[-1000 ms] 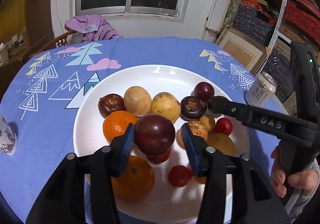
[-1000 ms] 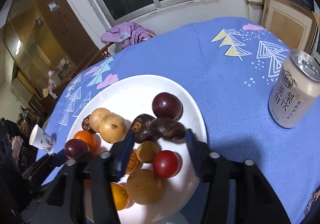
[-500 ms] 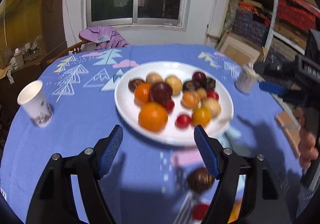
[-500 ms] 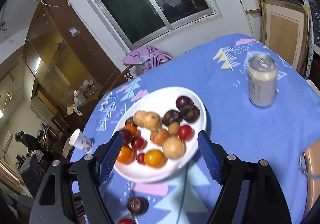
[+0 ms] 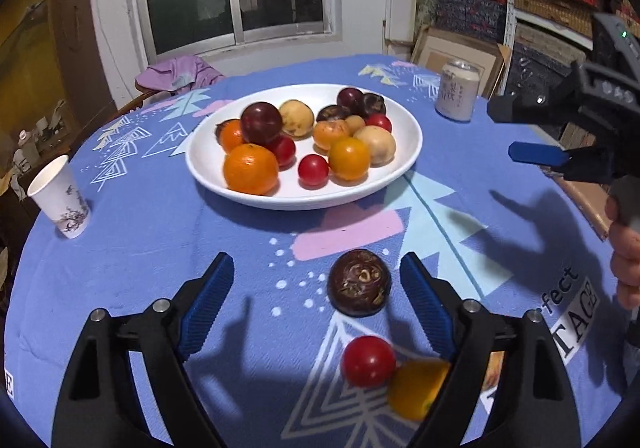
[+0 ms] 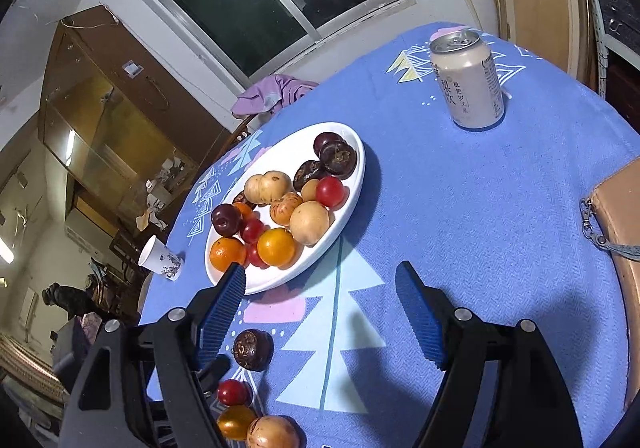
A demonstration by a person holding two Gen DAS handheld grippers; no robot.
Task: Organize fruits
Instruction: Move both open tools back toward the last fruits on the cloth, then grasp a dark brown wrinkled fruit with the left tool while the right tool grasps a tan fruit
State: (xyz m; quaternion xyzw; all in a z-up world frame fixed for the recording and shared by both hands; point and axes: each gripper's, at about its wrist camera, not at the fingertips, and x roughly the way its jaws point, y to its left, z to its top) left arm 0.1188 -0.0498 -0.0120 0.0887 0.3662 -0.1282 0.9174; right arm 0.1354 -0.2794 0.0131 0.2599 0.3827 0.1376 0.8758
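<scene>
Sitting on a blue tablecloth [image 5: 132, 248] with tree shapes is a white plate [image 5: 404, 152] full of fruit. On it are a big orange [image 5: 250, 168], a dark red plum [image 5: 261, 123], small red tomatoes [image 5: 313, 170] and some yellow-brown round fruits [image 5: 376, 144].

More fruit lies on the cloth, near the close edge of the table. A dark brown round fruit [image 5: 359, 282] sits between the blue pads of the left gripper [image 5: 316, 302], but the pads do not touch it. The jaws are far apart and are opening more. Just past it toward the camera are a red tomato [image 5: 368, 361] and an orange-yellow fruit [image 5: 416, 388], touching each other.

The right gripper [image 6: 320, 312] is wide too, with only cloth between its jaws. In the left view it is off to the right, held by a hand [image 5: 626, 248].

A pale drink can [image 6: 468, 84] stands upright past the plate, with Chinese writing on its side. A paper cup [image 5: 60, 196] with a dark picture stands well apart on the left. Black letters near the cloth's edge read "rfect" and "AGE" [image 5: 576, 312].
</scene>
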